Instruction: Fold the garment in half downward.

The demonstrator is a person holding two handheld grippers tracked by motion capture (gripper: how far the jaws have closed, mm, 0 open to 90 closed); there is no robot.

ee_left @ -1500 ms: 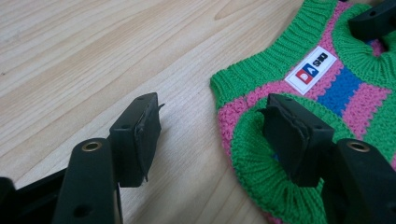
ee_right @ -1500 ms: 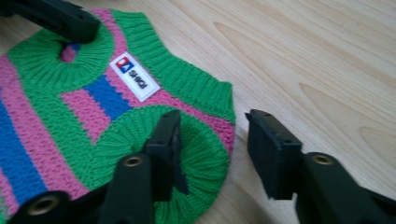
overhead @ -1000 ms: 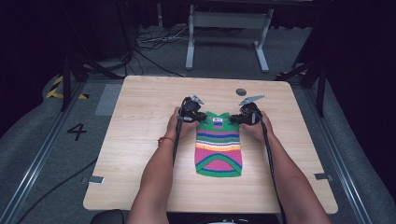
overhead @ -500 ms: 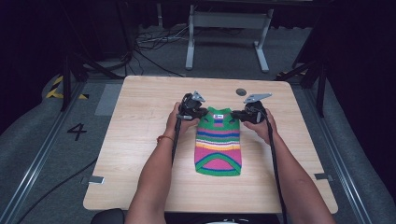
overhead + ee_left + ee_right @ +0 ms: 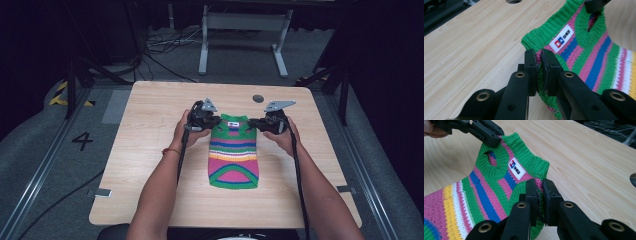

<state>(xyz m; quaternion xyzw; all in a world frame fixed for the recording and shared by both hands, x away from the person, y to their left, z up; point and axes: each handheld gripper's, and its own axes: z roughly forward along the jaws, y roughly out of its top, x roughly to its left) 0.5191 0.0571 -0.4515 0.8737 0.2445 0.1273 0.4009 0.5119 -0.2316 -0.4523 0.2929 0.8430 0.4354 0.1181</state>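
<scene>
A small knitted sweater [image 5: 233, 157] with green, pink, blue, yellow and white stripes lies on the wooden table [image 5: 150, 130], collar toward the far side. A white label [image 5: 563, 38] sits just below the green collar. My left gripper [image 5: 216, 121] is shut on the sweater's left shoulder; in the left gripper view the jaws [image 5: 539, 71] pinch the green knit edge. My right gripper [image 5: 253, 123] is shut on the right shoulder, its jaws [image 5: 540, 200] clamping the knit beside the label [image 5: 516, 168]. The shoulder end is raised a little off the table.
A round cable hole [image 5: 258, 98] is in the table just beyond the collar. A metal stand [image 5: 242, 22] and cables [image 5: 160, 42] are on the floor behind the table. Bare wood lies to both sides of the sweater.
Both grippers have shifted slightly away from the person with the sweater's shoulders, and the collar end has stretched out between them.
</scene>
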